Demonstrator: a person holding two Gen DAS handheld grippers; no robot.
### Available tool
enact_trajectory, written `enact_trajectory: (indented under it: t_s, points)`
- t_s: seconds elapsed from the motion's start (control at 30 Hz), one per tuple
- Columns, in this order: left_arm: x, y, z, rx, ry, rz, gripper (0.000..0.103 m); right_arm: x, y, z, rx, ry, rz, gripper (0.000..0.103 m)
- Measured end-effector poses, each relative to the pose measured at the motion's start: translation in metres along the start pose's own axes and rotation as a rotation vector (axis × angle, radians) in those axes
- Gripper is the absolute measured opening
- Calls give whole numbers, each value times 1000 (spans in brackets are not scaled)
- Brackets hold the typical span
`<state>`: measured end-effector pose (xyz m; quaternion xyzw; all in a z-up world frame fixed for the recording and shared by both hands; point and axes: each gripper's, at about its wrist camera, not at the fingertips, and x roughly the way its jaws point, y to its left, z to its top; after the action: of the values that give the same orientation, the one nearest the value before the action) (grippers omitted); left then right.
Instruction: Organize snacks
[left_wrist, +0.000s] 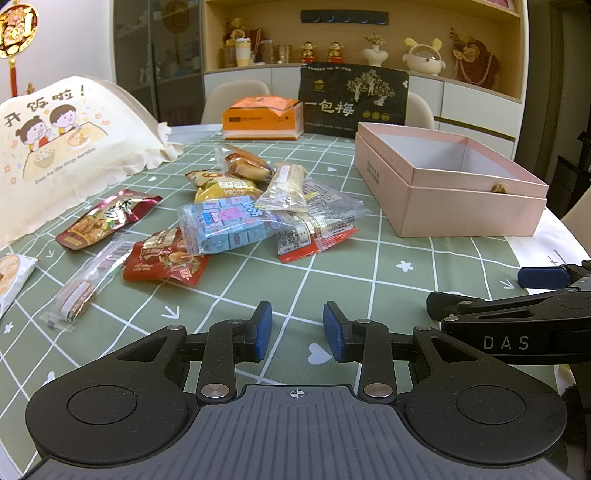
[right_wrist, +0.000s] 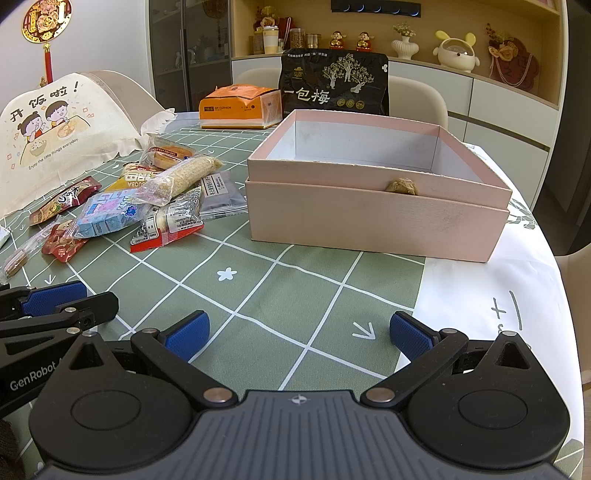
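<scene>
Right at the near edge, the left gripper (left_wrist: 297, 330) hovers low over the green checked tablecloth (left_wrist: 369, 266), its blue pads a little apart with nothing between them. Beside it on the right, the right gripper (right_wrist: 299, 334) has its jaws spread wide, also empty, above the same cloth.

A step farther and to the left lies the scatter of snacks. Nearest, a long clear-wrapped biscuit stick (left_wrist: 79, 284) points toward the near left, just beside a red meat-snack pouch (left_wrist: 166, 258). Behind that, a clear bag of blue Peppa Pig candy cubes (left_wrist: 225, 225) sits on top of the heap, touching a red-and-white packet (left_wrist: 314, 236) on its right. A maroon pouch (left_wrist: 107, 218) lies apart on the left. Farther in, a yellow Guoba bag (left_wrist: 225, 186), a clear-wrapped rice bar (left_wrist: 286, 184) tilted across the pile, and a wrapped cake (left_wrist: 245, 164) at the far end.

Over on the right, well apart from the heap, the open pink box (right_wrist: 376, 218) stands, white inside, a small brownish knob on its near wall.

At the far side, an orange tissue pack (left_wrist: 260, 118), a black plum bag (left_wrist: 352, 99) upright behind the box, and a cream printed food cover (left_wrist: 55, 147) at far left.
</scene>
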<state>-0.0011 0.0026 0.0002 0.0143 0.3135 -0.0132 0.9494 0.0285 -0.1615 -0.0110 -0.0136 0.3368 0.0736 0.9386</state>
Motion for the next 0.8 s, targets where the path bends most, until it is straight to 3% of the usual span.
enact_trajectory:
  t_s: [0.63,0.73,0.8]
  points:
    - [0,-1,0,4,1,12,39,0,1,-1,-1,0,0,103]
    - [-3,5,2,-36,18,-16,38,-1,-1,7,-66,91,78,103]
    - [-7,21,13,-78,78,-79,39,-2,1,13,-99,150,100,103]
